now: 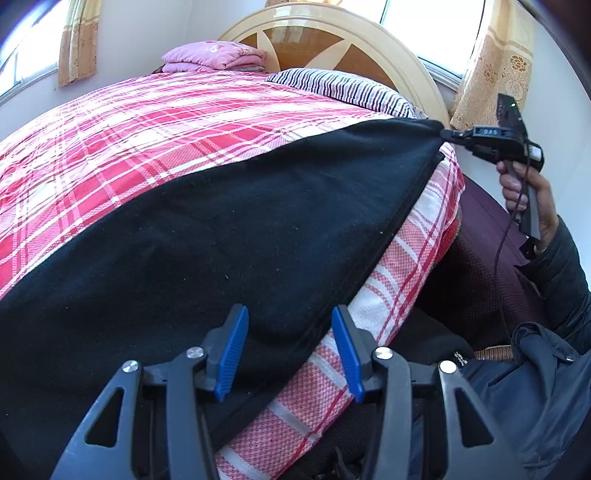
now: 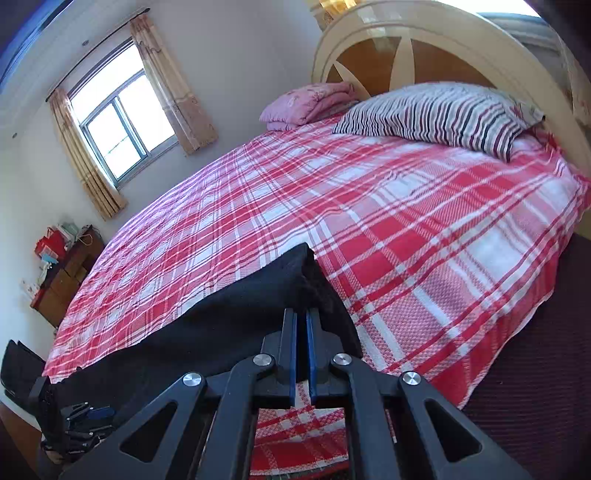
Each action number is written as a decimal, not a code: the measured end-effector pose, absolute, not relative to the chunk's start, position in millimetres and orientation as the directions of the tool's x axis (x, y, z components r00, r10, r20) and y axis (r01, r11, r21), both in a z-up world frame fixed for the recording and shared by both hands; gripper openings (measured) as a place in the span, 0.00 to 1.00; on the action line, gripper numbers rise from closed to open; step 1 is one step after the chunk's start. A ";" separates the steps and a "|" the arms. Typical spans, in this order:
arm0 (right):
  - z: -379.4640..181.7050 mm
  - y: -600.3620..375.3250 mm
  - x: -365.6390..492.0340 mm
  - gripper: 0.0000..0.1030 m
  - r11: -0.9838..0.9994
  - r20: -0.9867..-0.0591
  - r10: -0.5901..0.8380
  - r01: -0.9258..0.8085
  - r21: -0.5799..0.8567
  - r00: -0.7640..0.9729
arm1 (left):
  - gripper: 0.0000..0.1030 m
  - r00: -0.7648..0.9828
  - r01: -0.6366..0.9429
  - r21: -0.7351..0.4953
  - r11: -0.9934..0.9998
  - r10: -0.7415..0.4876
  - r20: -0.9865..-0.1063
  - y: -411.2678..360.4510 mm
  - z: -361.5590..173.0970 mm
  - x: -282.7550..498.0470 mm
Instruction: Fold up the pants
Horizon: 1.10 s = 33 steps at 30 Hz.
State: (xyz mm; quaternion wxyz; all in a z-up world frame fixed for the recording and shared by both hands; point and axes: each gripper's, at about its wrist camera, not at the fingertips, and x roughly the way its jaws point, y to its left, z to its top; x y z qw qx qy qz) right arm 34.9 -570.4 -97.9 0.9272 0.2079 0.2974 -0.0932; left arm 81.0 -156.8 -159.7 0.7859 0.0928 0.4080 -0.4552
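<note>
Black pants [image 1: 221, 229] lie stretched along the near edge of a bed with a red-and-white plaid sheet [image 1: 147, 129]. My left gripper [image 1: 290, 314] hovers over one end, its blue pads [image 1: 232, 354] standing apart, with the fabric and its seam edge lying flat between and below them. In the left wrist view my right gripper [image 1: 445, 133] pinches the far end of the pants, lifted off the sheet. In the right wrist view the right gripper [image 2: 302, 314] has its jaws together on a bunch of the black pants [image 2: 229, 317]. The left gripper [image 2: 85, 417] shows dimly at bottom left.
A striped pillow [image 2: 443, 114] and a folded pink blanket [image 2: 310, 101] lie by the curved headboard [image 2: 424, 33]. A window [image 2: 118, 122] with curtains and a cluttered wooden cabinet [image 2: 62, 273] stand beyond the bed. A person's hand [image 1: 524, 192] holds the right gripper beside the bed.
</note>
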 end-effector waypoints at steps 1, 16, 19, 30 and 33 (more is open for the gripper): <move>-96.5 -569.7 35.0 0.04 0.899 -0.592 -0.056 0.298 0.320 0.804 | 0.48 0.252 0.791 -0.226 0.568 -0.639 -0.727 -156.9 -160.0 81.1; -93.7 -564.7 32.1 0.04 0.918 -0.623 -0.132 0.333 0.217 0.771 | 0.48 0.278 0.784 -0.222 0.580 -0.648 -0.709 -150.6 -151.5 83.1; -104.9 -566.6 39.3 0.04 0.917 -0.652 -0.148 0.350 0.191 0.743 | 0.48 0.275 0.781 -0.223 0.583 -0.642 -0.716 -152.0 -154.0 84.3; -100.6 -552.6 44.7 0.52 0.928 -0.638 -0.219 0.360 0.099 0.738 | 0.48 0.404 0.760 -0.081 0.645 -0.565 -0.719 -115.1 -123.5 102.6; -82.9 -521.5 53.4 0.52 0.955 -0.618 -0.190 0.289 0.063 0.763 | 0.48 0.460 0.710 -0.038 0.703 -0.504 -0.731 -81.2 -125.4 111.3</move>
